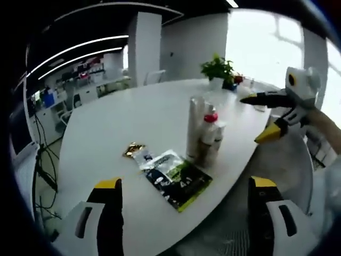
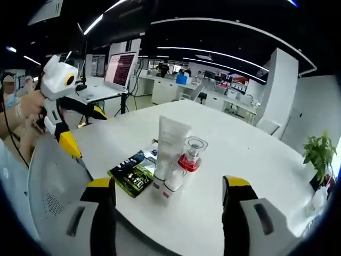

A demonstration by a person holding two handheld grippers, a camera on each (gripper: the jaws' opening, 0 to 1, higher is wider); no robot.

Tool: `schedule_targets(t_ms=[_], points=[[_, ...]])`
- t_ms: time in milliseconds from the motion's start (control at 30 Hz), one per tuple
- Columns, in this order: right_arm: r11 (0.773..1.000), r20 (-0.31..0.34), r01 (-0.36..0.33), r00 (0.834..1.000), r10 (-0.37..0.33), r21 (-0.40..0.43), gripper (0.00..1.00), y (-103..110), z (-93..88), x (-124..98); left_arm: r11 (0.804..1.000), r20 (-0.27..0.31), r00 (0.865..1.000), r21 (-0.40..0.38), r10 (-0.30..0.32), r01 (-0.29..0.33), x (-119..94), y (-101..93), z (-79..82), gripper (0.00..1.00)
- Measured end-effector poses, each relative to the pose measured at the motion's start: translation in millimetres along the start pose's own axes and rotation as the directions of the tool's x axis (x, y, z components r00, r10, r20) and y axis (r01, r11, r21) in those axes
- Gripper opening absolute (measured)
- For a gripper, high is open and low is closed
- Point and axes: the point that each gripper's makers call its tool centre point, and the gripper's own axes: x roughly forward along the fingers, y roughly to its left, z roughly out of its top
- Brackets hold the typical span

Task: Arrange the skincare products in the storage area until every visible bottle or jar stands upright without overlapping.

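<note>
A: What's far back on the white table?
B: A potted plant, upper centre of the left gripper view.
A: And upper left of the right gripper view?
B: An open laptop.

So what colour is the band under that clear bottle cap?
Red, on the clear-capped bottle; the right gripper view shows it best.

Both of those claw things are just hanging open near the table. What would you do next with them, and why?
Probably bring the right gripper forward to the cluster of bottles. Its jaws are open and empty, and the tall white tube, red-collared bottle and small bottle stand crowded together. The flat sachets lie beside them. Spacing the bottles apart seems the likely first step.
</note>
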Motion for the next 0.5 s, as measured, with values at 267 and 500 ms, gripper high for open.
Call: schedule_targets(t_ms=[267,500], points=[[1.0,-0.016,-0.004,1.0,0.004,0.004,0.98,5.3,-8.3,-3.2,1.0,-0.012,1.0,-0.002,0.015,-0.015,-4.7,2.1,-8.1,0.97],[1.0,-0.022,-0.01,1.0,0.01,0.007,0.99,5.1,-9.7,-5.8,1.0,-0.014,1.0,-0.014,0.017,-0.018,-6.7,0.7,-9.9,0.97]])
